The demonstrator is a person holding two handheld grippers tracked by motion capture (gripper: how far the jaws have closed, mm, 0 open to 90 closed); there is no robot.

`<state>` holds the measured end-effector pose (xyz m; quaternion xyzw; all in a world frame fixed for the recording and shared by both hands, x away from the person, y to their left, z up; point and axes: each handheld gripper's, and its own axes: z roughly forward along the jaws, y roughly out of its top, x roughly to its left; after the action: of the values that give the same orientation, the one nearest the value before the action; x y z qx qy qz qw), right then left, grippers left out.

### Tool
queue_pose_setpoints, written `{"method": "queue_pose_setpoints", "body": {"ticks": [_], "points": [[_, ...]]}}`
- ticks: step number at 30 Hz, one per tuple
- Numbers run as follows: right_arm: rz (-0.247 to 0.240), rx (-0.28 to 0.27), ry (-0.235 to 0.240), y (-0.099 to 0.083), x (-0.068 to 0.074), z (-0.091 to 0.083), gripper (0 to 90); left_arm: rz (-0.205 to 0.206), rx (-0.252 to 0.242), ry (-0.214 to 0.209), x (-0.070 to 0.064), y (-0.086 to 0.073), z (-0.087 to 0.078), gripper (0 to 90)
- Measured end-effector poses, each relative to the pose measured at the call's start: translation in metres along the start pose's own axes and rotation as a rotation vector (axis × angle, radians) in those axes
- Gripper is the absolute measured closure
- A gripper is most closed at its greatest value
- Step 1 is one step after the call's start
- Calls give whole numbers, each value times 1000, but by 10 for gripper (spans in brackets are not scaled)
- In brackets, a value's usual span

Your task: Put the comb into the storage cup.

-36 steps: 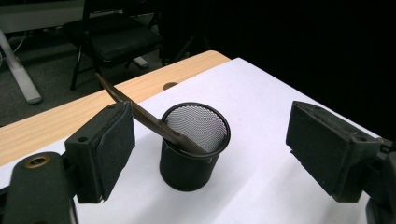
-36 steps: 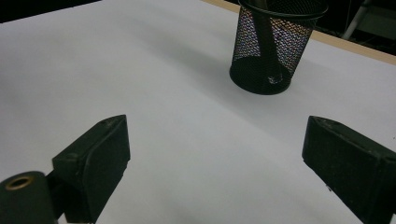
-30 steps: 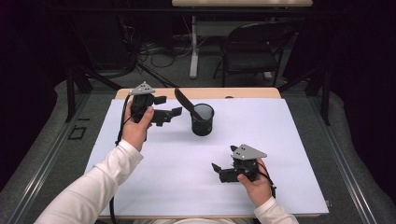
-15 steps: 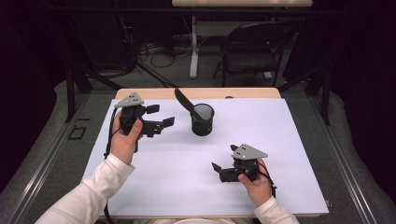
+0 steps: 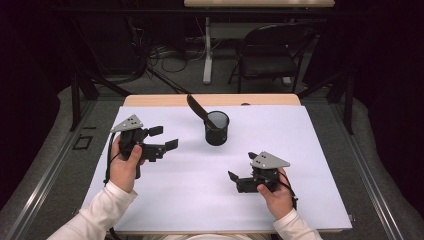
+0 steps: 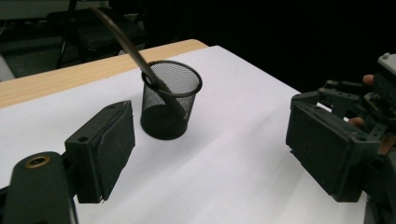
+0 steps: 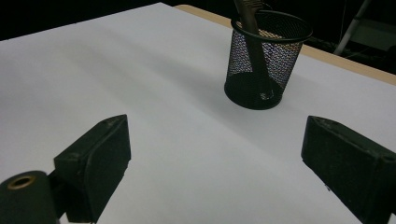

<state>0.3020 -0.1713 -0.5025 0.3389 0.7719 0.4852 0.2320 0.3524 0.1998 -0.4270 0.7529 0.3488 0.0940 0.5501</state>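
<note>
Mesh cup (image 5: pixel 217 129) holds a leaning dark utensil (image 5: pixel 199 110), both grippers apart.

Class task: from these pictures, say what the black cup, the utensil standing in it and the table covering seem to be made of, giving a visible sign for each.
Cup: probably black-coated wire mesh; light passes through its fine grid wall.
Utensil: dark, smooth, slightly glossy handle; plastic or dark wood, cannot tell which.
Table covering: matte white sheet, likely paper or thin board; a bare tan strip of table, wood-like, shows beyond it.

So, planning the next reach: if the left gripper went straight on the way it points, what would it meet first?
Probably the black mesh cup with the dark utensil leaning in it; it sits between the open left gripper jaws' line, though depth is unclear.
</note>
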Motion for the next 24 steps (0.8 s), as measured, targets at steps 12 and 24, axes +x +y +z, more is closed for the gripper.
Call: {"method": "queue_pose_setpoints", "body": {"ticks": [12,24], "points": [[4,-28,-21,10,-1,-10,104,25,-3,34,1,-20,-16,162],[-2,-18,-38,5,-3,-24,104,49,-15,63,-1,-45,-24,162]]}}
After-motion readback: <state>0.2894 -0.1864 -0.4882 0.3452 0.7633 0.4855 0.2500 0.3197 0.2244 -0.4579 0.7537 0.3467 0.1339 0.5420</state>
